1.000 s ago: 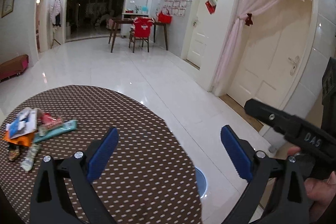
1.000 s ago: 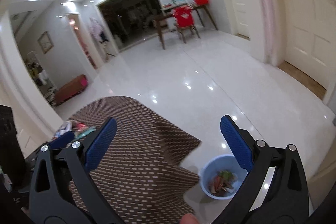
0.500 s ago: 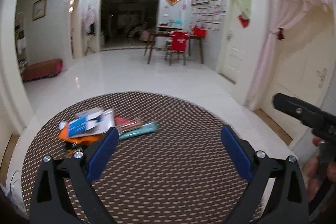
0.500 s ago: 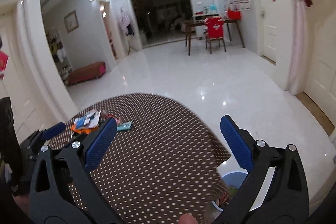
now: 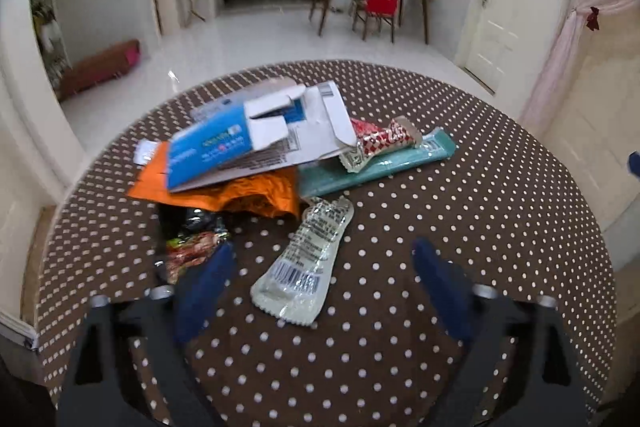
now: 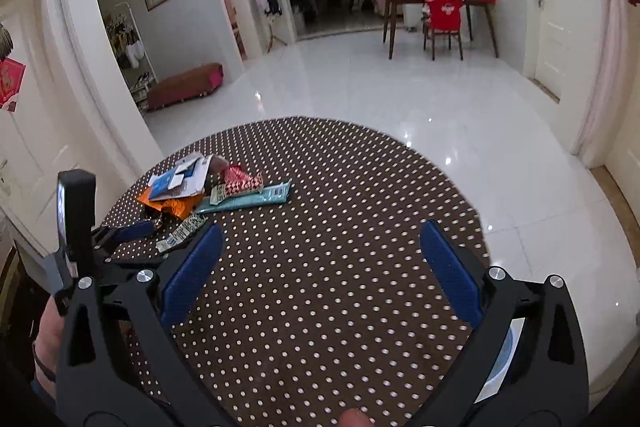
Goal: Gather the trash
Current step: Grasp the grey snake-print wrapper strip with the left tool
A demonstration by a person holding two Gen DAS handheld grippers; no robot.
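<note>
A pile of trash lies on the round brown polka-dot table (image 5: 460,227): a flattened blue-and-white carton (image 5: 256,135), an orange wrapper (image 5: 248,195), a teal wrapper (image 5: 380,163), a red-and-white wrapper (image 5: 384,137), a clear plastic wrapper (image 5: 312,259) and a small colourful wrapper (image 5: 192,247). My left gripper (image 5: 320,287) is open and empty, just above the clear wrapper. The pile also shows in the right wrist view (image 6: 208,191). My right gripper (image 6: 320,263) is open and empty over the table's middle, right of the pile.
A blue basin (image 6: 506,351) sits on the floor off the table's right edge, mostly hidden by my right gripper. A wooden table with a red-covered chair (image 6: 442,15) stands across the white tiled room. A low brown bench (image 6: 184,87) is by the left wall.
Both grippers have swung left from the basin side towards the table. My left gripper has moved in close over the trash pile. Both stay open.
</note>
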